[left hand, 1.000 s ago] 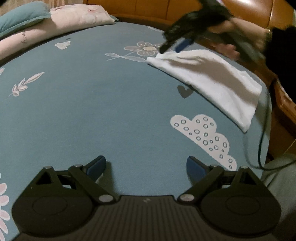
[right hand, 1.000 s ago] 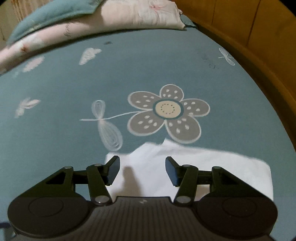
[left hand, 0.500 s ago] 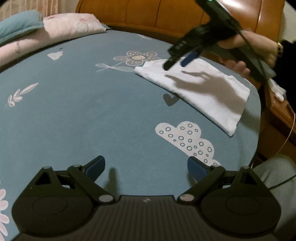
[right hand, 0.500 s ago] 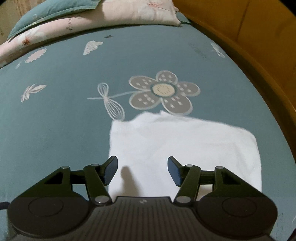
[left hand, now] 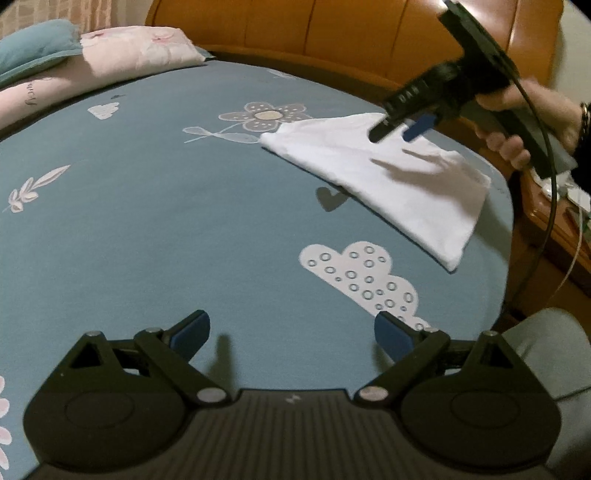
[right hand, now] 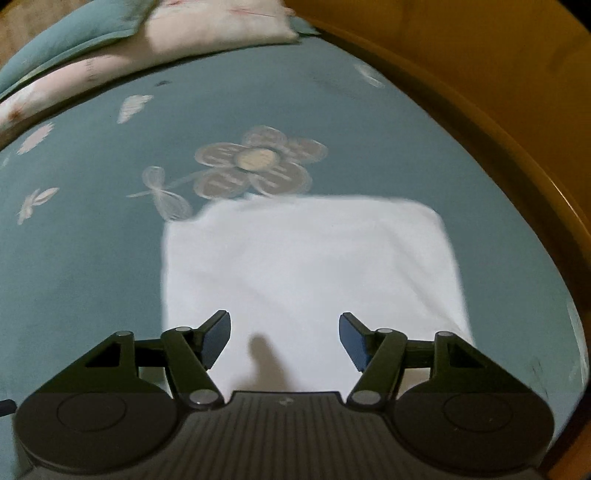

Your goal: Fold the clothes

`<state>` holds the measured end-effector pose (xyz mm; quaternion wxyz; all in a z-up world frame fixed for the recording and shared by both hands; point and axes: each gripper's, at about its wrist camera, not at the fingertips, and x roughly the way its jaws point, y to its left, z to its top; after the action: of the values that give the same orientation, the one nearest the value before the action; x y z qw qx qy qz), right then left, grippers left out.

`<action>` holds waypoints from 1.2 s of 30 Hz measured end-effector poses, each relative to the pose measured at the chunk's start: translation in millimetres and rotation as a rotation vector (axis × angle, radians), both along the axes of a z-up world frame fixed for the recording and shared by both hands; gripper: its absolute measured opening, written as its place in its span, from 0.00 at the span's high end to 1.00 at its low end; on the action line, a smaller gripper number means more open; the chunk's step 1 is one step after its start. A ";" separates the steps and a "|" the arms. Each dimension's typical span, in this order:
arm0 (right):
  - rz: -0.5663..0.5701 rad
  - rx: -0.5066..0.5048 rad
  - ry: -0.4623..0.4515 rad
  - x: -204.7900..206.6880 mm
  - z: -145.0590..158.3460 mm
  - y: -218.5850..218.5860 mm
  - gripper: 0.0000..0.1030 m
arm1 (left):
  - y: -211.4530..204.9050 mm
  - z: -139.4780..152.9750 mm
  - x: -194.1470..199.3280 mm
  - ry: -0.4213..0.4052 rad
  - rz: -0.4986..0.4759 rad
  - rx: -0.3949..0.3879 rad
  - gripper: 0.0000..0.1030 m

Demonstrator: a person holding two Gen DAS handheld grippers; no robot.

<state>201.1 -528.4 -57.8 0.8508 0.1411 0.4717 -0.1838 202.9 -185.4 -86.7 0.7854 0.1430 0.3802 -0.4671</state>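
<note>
A white garment lies folded into a flat rectangle on the blue bedsheet, near the bed's right edge. My right gripper hovers above the garment, open, nothing between its fingers. The left wrist view shows that same right gripper held by a person's hand over the far part of the garment. My left gripper is open and empty, low over bare sheet, well short of the garment and beside a cloud print.
A pink and teal quilt lies along the far left of the bed. A wooden headboard rises behind. A wooden bedside stand with cables sits off the right edge. A black cable hangs from the right gripper.
My right gripper has pulled back and risen from the garment's far edge, so the whole folded garment now shows in front of it. My left gripper has shifted slightly, still open.
</note>
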 end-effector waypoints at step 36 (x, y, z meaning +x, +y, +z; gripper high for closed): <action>-0.128 0.036 -0.088 -123.8 -7.3 67.0 0.25 | 1.1 24.9 -33.4 -0.186 -0.049 -0.116 0.01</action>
<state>77.4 -461.4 -65.1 0.8544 0.1941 0.4273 -0.2230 169.5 -184.3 -61.8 0.8126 0.1494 0.2743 -0.4920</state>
